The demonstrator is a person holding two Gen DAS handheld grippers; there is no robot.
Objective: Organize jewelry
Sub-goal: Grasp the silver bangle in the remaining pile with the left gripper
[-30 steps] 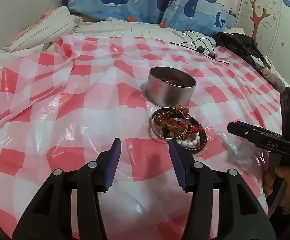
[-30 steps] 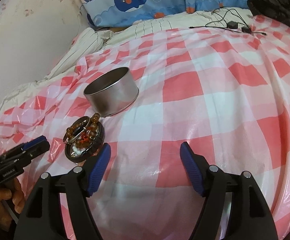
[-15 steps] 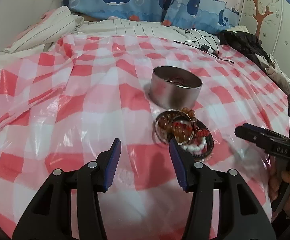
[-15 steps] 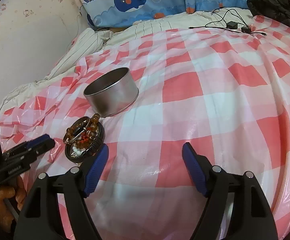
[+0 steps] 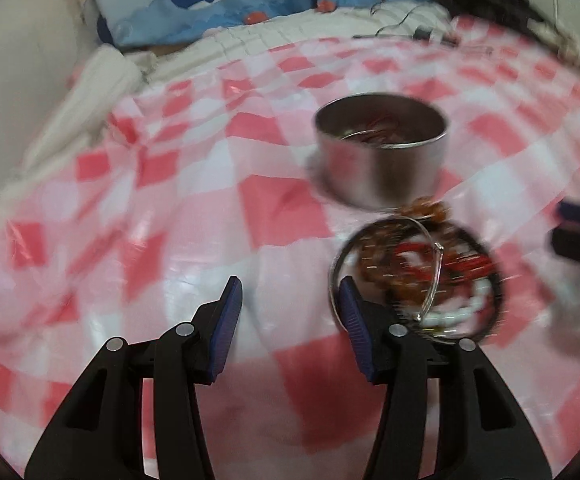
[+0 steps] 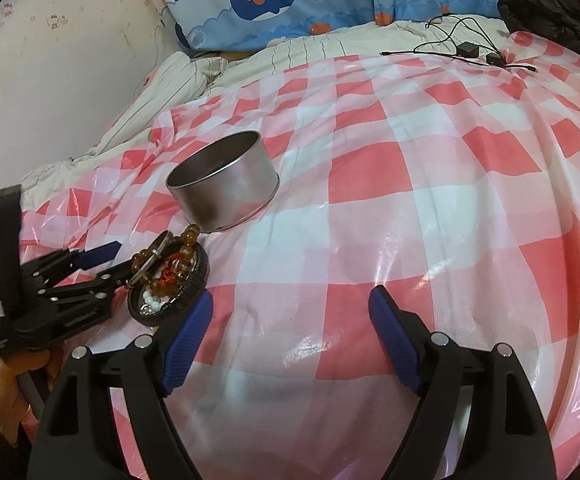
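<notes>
A round metal tin [image 5: 382, 160] [image 6: 226, 184] stands on the red-and-white checked plastic sheet [image 6: 410, 184], with some red and silver pieces inside it. Just in front of it lies a heap of bracelets [image 5: 418, 276] [image 6: 170, 276]: amber beads, a silver bangle, red cord, white beads and a black band. My left gripper [image 5: 290, 312] [image 6: 122, 260] is open and empty, its right finger at the heap's left rim. My right gripper [image 6: 290, 320] [image 5: 578, 232] hovers to the right of the heap with its jaws opening and nothing between them.
Whale-print pillows [image 6: 290, 0] and a striped sheet [image 6: 178, 76] lie at the far end by the wall. Black cables with adapters [image 6: 466, 48] and a dark garment [image 6: 550, 12] sit at the far right. A hand [image 6: 6, 384] holds the left gripper.
My left gripper has moved in toward the bracelet heap and rolled, so its finger now reaches the heap's edge. The right gripper stayed in place while its jaws spread wider.
</notes>
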